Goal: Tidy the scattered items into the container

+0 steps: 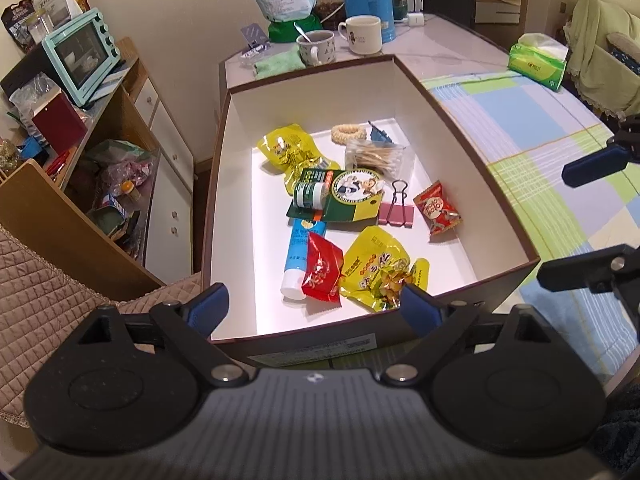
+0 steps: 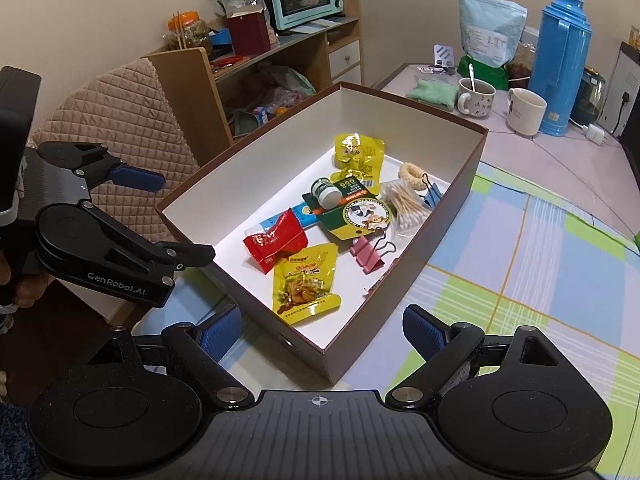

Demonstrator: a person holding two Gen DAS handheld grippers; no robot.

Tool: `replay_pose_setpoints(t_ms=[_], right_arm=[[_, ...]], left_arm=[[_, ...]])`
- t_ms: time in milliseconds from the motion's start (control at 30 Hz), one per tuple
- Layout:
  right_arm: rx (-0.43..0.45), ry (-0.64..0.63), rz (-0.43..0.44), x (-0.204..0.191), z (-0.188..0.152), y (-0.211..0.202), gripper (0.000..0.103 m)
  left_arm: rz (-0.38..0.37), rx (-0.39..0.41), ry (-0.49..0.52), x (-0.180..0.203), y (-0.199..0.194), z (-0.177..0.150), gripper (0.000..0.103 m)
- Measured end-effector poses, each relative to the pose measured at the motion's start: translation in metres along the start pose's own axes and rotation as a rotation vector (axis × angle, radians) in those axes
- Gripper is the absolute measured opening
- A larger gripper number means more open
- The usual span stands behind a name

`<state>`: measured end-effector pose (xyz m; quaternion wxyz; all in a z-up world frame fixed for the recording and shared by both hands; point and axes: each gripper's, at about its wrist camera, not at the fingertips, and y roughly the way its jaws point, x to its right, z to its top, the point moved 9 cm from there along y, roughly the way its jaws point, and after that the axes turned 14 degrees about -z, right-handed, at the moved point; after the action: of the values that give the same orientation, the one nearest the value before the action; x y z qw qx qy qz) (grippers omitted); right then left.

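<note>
Holding snack packets [image 1: 289, 151], the box [image 1: 224, 216] sits filled.

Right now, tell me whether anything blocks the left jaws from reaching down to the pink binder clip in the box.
Nothing visible does. The box has no lid, the left gripper, jaws open and empty, hangs over its near rim, and the pink binder clip lies uncovered on the floor beside the red snack packet.
</note>
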<state>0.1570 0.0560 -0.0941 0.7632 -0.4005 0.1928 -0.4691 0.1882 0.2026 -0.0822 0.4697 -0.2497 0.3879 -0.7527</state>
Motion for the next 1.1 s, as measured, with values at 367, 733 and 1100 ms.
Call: replay_pose_setpoints(t_ms=[367, 733, 1100], right_arm=[[0.023, -0.018, 0.025, 0.003, -0.006, -0.007, 0.090], [0.053, -0.070, 0.093, 0.012, -0.023, -0.025, 0.090], [0.050, -0.104, 0.143, 0.020, -0.044, -0.040, 0.090]], left_arm=[[0.031, 0.014, -0.028, 0.014, -0.010, -0.004, 0.091], [0.132, -0.011, -0.097, 0.040, -0.021, -0.013, 0.091], [0.185, -0.001, -0.150, 0.067, -0.036, -0.025, 0.092]])
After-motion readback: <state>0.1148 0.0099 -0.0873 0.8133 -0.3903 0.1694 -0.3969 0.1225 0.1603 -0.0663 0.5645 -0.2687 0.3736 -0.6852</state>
